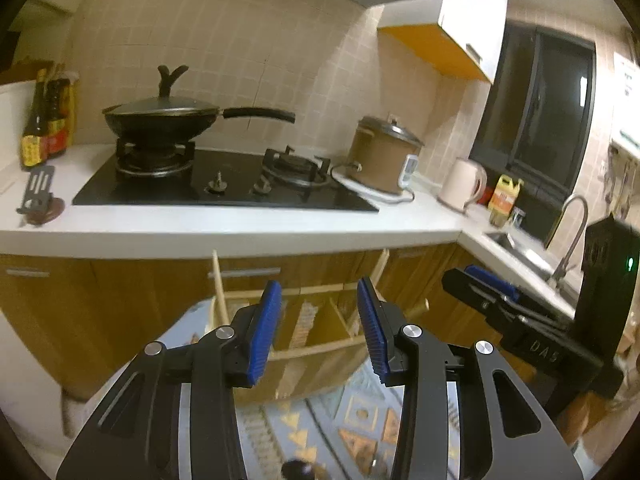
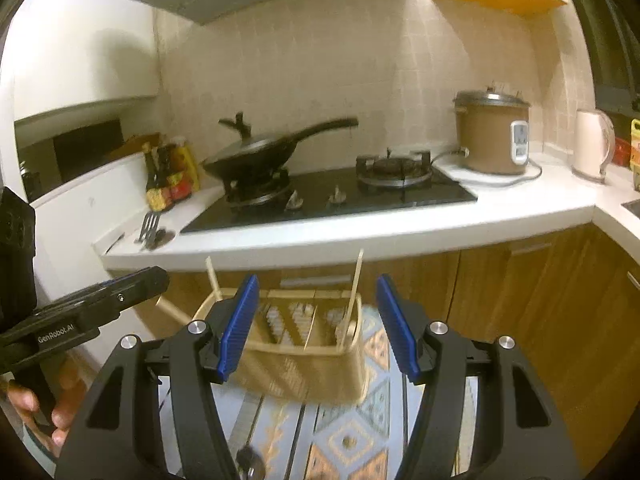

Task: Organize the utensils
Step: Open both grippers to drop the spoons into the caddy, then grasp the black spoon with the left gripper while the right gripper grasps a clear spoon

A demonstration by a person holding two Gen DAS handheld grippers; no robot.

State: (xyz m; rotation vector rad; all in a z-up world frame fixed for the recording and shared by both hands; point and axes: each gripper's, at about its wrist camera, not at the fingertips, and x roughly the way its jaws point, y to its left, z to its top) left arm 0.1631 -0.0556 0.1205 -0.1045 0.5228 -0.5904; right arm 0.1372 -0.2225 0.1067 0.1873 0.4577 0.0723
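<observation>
A wooden utensil holder [image 1: 316,336] with several compartments stands on a patterned surface in front of the counter; it also shows in the right wrist view [image 2: 304,344]. Wooden sticks [image 2: 354,288] lean in it. My left gripper [image 1: 318,312] is open and empty, just before the holder. My right gripper [image 2: 316,308] is open and empty, also facing the holder. A black slotted spatula [image 1: 36,190] lies on the counter's left end beside a dark spoon [image 1: 46,212]; the spatula also shows in the right wrist view [image 2: 150,228].
A lidded black wok [image 1: 164,118] sits on the gas hob [image 1: 224,180]. Sauce bottles [image 1: 48,120] stand at the left. A brown rice cooker [image 1: 382,156], a white kettle [image 1: 464,186] and a sink [image 1: 520,246] are to the right.
</observation>
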